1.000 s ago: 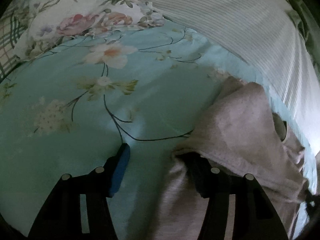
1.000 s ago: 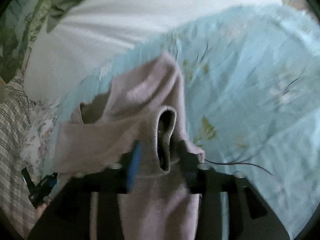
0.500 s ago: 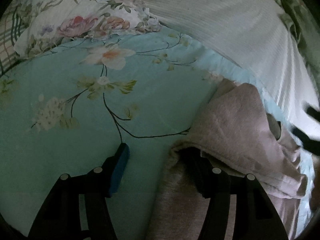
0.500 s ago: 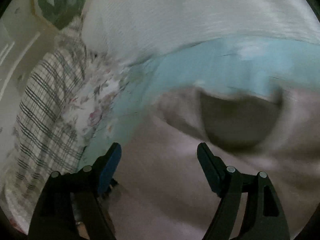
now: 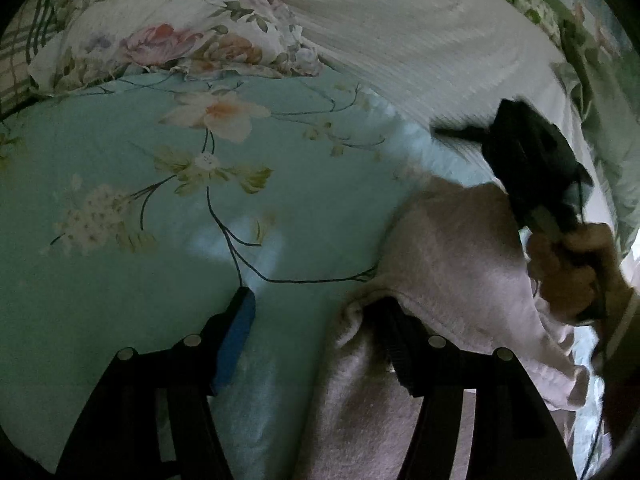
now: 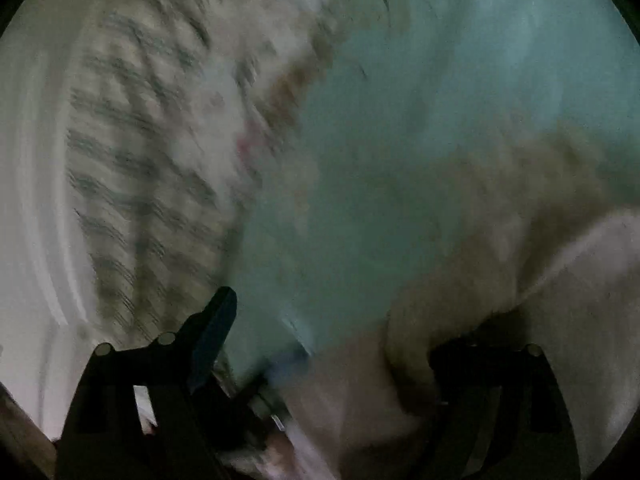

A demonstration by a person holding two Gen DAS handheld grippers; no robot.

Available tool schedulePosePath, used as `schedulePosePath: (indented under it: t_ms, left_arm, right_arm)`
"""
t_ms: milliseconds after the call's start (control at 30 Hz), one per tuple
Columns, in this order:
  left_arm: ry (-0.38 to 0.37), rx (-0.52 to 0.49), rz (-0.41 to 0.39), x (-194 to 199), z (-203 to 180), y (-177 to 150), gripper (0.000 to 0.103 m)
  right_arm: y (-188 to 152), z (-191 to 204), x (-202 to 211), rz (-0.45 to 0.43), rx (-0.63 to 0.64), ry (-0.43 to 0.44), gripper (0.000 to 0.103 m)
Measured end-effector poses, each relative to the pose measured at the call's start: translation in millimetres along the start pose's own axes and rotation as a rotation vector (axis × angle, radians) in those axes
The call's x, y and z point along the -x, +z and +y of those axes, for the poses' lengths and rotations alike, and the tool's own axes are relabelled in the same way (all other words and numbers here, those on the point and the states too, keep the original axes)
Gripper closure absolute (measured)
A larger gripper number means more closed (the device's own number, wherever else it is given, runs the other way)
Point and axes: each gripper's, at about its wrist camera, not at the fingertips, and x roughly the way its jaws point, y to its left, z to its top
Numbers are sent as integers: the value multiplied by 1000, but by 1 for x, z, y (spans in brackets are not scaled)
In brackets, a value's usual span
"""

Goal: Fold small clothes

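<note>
A small pale pink-grey fleece garment [image 5: 452, 264] lies on the teal floral bedsheet [image 5: 160, 208], at the right in the left wrist view. My left gripper [image 5: 316, 320] is open; its left finger rests over bare sheet and its right finger is tucked under a folded edge of the garment. My right gripper [image 6: 340, 340] is open, and the garment [image 6: 520, 280] covers its right finger; that view is blurred by motion. The right gripper's black body [image 5: 532, 168], held by a hand, shows above the garment in the left wrist view.
A rose-print pillow [image 5: 168, 28] and a white ribbed blanket [image 5: 420, 40] lie at the far side of the bed. A plaid cloth [image 6: 140, 180] lies left of the sheet in the right wrist view.
My right gripper let go of the garment's fold and opened, then swung quickly across the garment into the left wrist view. My left gripper has stayed open in place.
</note>
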Motion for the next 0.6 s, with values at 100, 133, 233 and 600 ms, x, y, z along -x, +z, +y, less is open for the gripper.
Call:
schedulePosePath:
  t_ms: [100,133,233,600]
  left_arm:
    - [-11,10,-7,2,1,-1,40]
    - [-15,14,-7,2,1,0,40]
    - [-35,38,-15,4,6,0,40]
    - [-150,25,20,30,-7,15,39]
  right_arm:
    - [5,-11,5,-153,-64,84,15]
    - [3,-16,12,-236,-95,123,15]
    - [-2,-12,26,-373,-128,120,15]
    - [-87,12,108,-460,-71,-68,15]
